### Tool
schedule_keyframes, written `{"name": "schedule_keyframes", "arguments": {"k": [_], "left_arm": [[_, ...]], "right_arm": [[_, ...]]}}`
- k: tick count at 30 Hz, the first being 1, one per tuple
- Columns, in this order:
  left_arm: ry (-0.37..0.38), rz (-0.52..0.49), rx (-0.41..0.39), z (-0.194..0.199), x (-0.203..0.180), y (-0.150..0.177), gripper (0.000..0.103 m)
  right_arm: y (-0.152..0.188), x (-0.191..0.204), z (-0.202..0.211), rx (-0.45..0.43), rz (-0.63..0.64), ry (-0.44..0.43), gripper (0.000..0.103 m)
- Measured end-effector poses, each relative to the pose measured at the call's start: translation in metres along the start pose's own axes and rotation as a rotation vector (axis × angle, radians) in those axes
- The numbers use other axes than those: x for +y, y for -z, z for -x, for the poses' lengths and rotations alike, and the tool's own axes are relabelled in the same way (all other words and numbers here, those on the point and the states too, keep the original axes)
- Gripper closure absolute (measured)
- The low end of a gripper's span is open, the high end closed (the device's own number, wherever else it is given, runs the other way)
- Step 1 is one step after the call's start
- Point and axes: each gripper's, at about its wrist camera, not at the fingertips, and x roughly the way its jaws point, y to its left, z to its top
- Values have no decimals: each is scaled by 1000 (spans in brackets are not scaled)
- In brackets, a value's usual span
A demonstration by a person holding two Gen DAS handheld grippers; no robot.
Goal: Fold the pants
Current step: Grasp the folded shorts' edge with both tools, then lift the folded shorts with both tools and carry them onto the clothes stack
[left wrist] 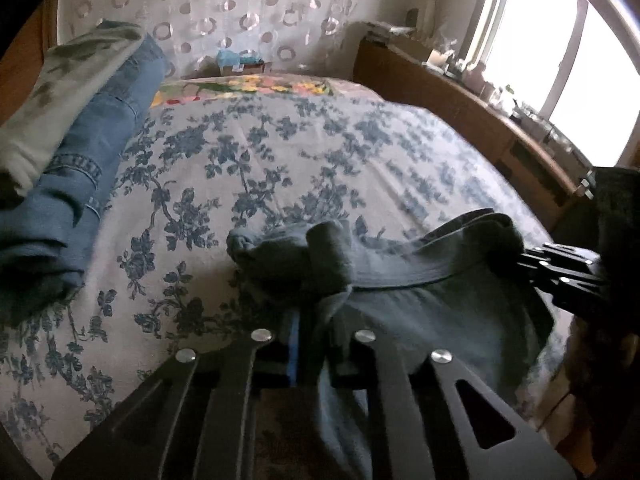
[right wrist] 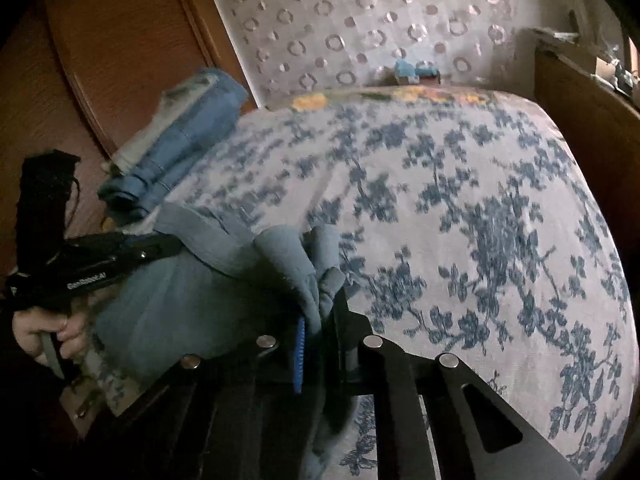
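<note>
Left wrist view: pants [left wrist: 400,280] stretched sideways between left gripper [left wrist: 308,344] and right gripper [left wrist: 532,268], both pinching.

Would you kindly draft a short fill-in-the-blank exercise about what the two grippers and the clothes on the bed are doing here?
1. Both the left gripper and the right gripper are shut on the grey-blue ____.
2. The bedspread is printed with blue ____.
3. The folded jeans lie at the ____ edge of the bed in the left wrist view.
4. On top of the jeans lies a pale ____ garment.

Missing words: pants; flowers; left; green
</note>
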Motion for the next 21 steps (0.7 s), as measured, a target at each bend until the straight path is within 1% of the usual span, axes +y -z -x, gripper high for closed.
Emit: {"name": "schedule_keyframes", "arguments": {"k": [5,9,15,21], "left_arm": [[12,-14,-58,23,-3,-6,95],[16,-11,-127,48,-2,-16,95],[-13,-23,-221,86,6,-39,95],[-61,-19,-299,118,29,-68,95]], "right_arm": [[-12,10,17,-71,48,-11,93],[-26,22,29,-121,91,-17,93],[-59,37,31,-179,133,-66,93],[-101,51,20,-244,188,-124,93]]}}
